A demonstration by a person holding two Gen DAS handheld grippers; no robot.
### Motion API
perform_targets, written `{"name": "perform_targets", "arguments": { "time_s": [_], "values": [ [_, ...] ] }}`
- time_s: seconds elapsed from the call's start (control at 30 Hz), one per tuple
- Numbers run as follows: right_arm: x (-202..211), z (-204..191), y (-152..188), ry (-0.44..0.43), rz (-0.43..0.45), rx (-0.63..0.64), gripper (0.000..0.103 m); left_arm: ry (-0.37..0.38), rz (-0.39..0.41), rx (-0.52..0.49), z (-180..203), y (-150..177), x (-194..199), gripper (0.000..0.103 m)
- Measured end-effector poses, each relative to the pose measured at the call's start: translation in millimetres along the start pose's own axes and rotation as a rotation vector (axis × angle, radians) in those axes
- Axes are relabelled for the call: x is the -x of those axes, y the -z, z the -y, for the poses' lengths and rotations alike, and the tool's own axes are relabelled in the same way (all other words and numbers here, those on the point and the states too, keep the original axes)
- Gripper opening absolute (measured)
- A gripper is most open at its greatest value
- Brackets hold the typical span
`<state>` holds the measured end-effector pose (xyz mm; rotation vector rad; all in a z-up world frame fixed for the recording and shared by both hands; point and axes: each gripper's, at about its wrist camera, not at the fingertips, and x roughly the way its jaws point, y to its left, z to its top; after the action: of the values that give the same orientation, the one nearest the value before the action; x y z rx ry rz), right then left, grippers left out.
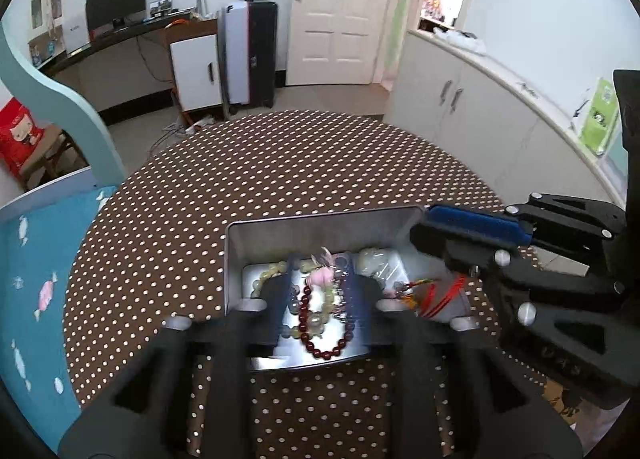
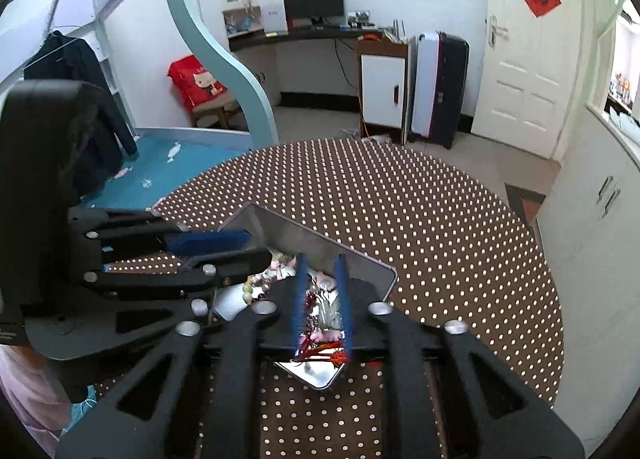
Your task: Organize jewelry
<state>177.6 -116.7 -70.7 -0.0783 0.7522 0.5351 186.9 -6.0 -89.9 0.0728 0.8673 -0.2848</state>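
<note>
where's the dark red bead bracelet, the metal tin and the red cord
dark red bead bracelet [image 1: 329, 350]: left wrist view, its lower loop of beads
metal tin [image 1: 320, 233]: left wrist view, its bare far inner wall
red cord [image 1: 450, 293]: left wrist view, middle of the strand

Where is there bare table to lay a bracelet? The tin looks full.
Free: the dotted table beyond and right of the tin, out to the far edge, and the strip left of it. Crowded: the tin, heaped with beads, with the left tool and right tool over it.
</note>
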Motion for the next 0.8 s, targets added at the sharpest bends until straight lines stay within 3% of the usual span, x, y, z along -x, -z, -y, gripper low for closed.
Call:
{"name": "perform_targets", "arguments": {
  "time_s": [0.1, 0.13, 0.17, 0.37, 0.5, 0.8],
  "values": [
    [-0.3, 10.7, 2.1, 0.065, -0.005, -0.045, 0.058, -0.038, -0.005, 0.026, -8.9, -1.5, -2.9, 0.062],
    [1.1, 15.7, 2.8, 0.072, 0.000, -0.070, 0.063, -0.030, -0.012, 0.042, -12.3, -1.5, -3.2, 0.066],
    [2.5, 19.1, 3.5, 0.068, 0.003, -0.085, 0.063, -0.029, -0.009, 0.048, -14.1, -1.0, -2.2, 0.072],
    [10.5, 17.9, 8.8, 0.075, -0.005, -0.087, 0.068, -0.059, 0.000, 0.044, -10.0, 4.5, 8.6, 0.078],
    [23.5, 15.1, 10.9, 0.093, 0.015, -0.097, 0.077, -0.084, 0.013, 0.051, -7.3, 10.0, 24.0, 0.085],
    [83.5, 4.8, 23.9, 0.197, 0.129, -0.135, 0.092, -0.121, 0.107, 0.029, 14.8, 17.7, 82.5, 0.091]
  ]
}}
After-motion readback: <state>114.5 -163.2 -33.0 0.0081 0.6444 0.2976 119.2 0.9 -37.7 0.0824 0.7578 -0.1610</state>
